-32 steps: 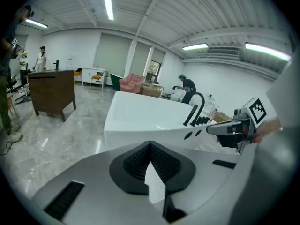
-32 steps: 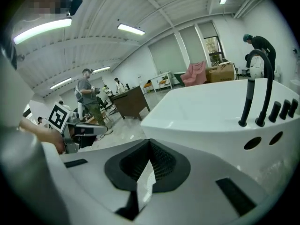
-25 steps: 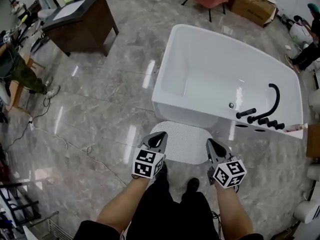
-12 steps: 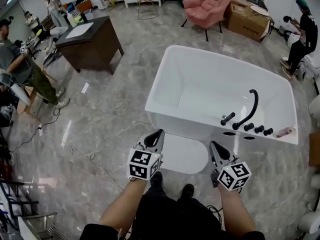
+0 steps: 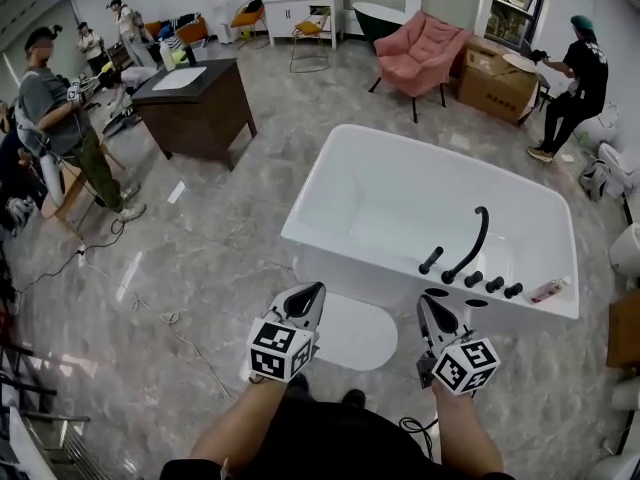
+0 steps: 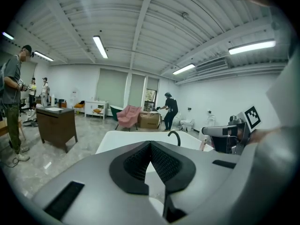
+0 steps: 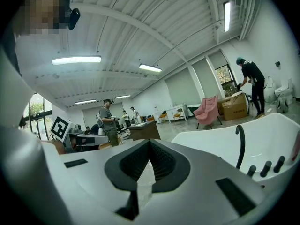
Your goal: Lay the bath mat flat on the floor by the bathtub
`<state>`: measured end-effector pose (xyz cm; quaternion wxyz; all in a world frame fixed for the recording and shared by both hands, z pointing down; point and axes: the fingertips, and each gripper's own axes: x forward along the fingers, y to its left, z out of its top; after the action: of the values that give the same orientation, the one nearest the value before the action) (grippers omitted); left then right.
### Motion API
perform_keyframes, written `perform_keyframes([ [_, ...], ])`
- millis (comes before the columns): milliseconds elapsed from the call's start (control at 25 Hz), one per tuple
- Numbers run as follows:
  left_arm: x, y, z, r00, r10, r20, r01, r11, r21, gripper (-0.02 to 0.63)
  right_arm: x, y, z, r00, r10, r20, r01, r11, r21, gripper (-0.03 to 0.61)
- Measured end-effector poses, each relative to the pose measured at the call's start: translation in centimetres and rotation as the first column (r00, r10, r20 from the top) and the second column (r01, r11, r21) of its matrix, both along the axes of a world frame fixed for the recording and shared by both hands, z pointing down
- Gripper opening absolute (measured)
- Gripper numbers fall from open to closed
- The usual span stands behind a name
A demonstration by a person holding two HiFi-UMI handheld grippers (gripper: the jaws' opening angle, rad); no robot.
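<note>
The white bath mat point(image 5: 355, 331) is lying flat on the grey marble floor point(image 5: 220, 258), its far edge sitting just beside the near wall of the white bathtub point(image 5: 330, 268). The person's dark shoes point(image 5: 350, 399) are standing just near of the mat.

The left tool point(image 5: 314, 289) is hanging above the mat's left end, and the right tool point(image 5: 428, 304) is hanging to the right of the mat, in front of the tub's near wall. Both tools are clenched with nothing between the jaws, as the left gripper view point(image 6: 150, 144) and the right gripper view point(image 7: 149, 142) are showing.

A black curved faucet point(image 5: 473, 240) is rising from the tub's near right rim, with a pink bottle point(image 5: 548, 290) lying to its right.

Farther off, a dark wooden table point(image 5: 200, 108) is standing at the far left, a pink armchair point(image 5: 425, 48) and a cardboard box point(image 5: 498, 83) beyond the tub. A person in grey point(image 5: 60, 118) is standing at the left, and another in black point(image 5: 580, 78) is bending at the far right.
</note>
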<state>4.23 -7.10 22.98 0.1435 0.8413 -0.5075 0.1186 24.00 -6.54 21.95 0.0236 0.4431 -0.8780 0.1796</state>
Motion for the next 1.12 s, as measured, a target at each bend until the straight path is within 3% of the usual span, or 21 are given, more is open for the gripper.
perform_keyframes([
  [240,0.5,-1.8,-2.5,0.999,0.041,-0.03,-0.04,0.999,0.032,0.011,1.9,0.4,-2.8,0.997,0.078,0.01,-0.078,0.996,0.04,0.012],
  [480,-0.8,-3.2,-5.2,0.997,0.074,0.005,-0.074,0.99,0.117,0.011,0.5,-0.5,-5.1,0.994,0.111,0.024,-0.112,0.99,0.091,0.012],
  [880,-5.9,-3.8,-7.4,1.0,0.006,-0.002,-0.006,0.99,0.142,0.011,-4.0,-1.5,-8.8,0.999,0.033,0.005,-0.033,0.986,0.161,0.012],
  [1120,-5.2,-3.0,-6.7,1.0,0.011,-0.005,-0.01,0.99,0.14,0.011,-2.5,-0.3,-7.6,0.998,0.068,0.001,-0.068,0.987,0.143,0.012],
])
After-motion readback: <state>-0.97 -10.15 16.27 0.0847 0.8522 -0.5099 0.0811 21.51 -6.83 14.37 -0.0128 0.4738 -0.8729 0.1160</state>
